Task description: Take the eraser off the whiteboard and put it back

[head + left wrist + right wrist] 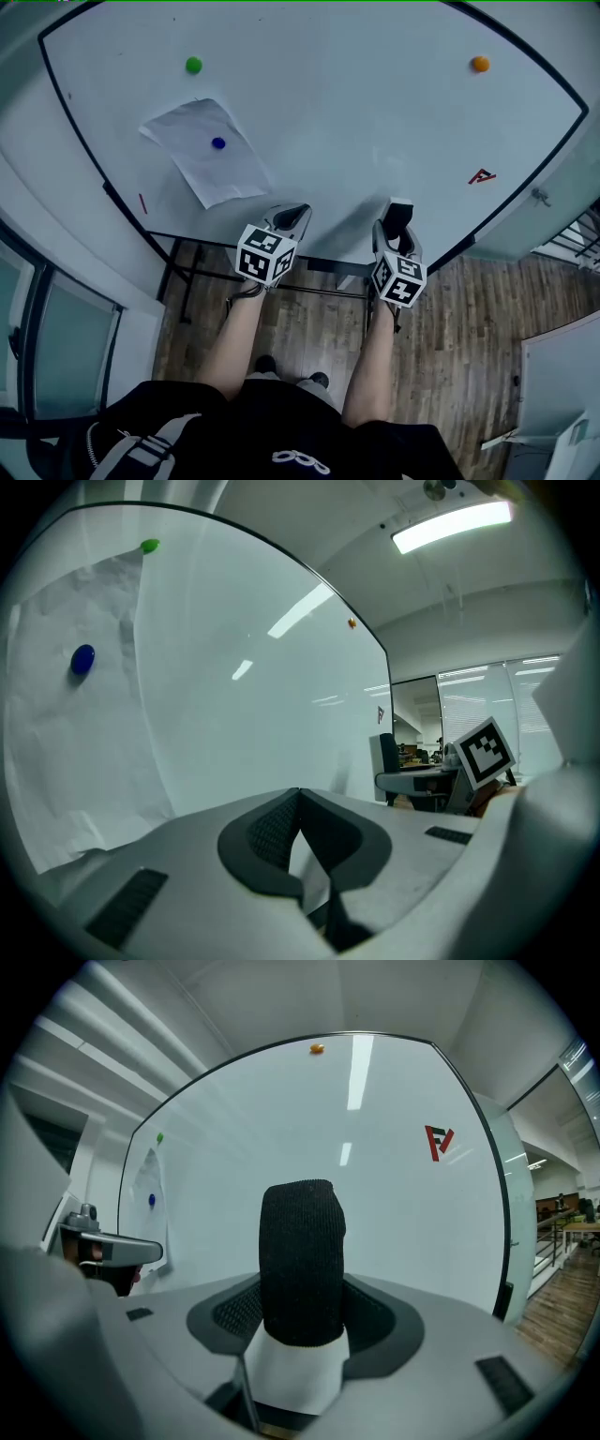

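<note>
Right gripper view: jaws clamp eraser nr whiteboard.

Jaws closed on nothing, the left gripper points along a whiteboard, where a blue magnet pins a sheet of paper below a green magnet. Further right, the right gripper holds what appears to be the eraser.
</note>
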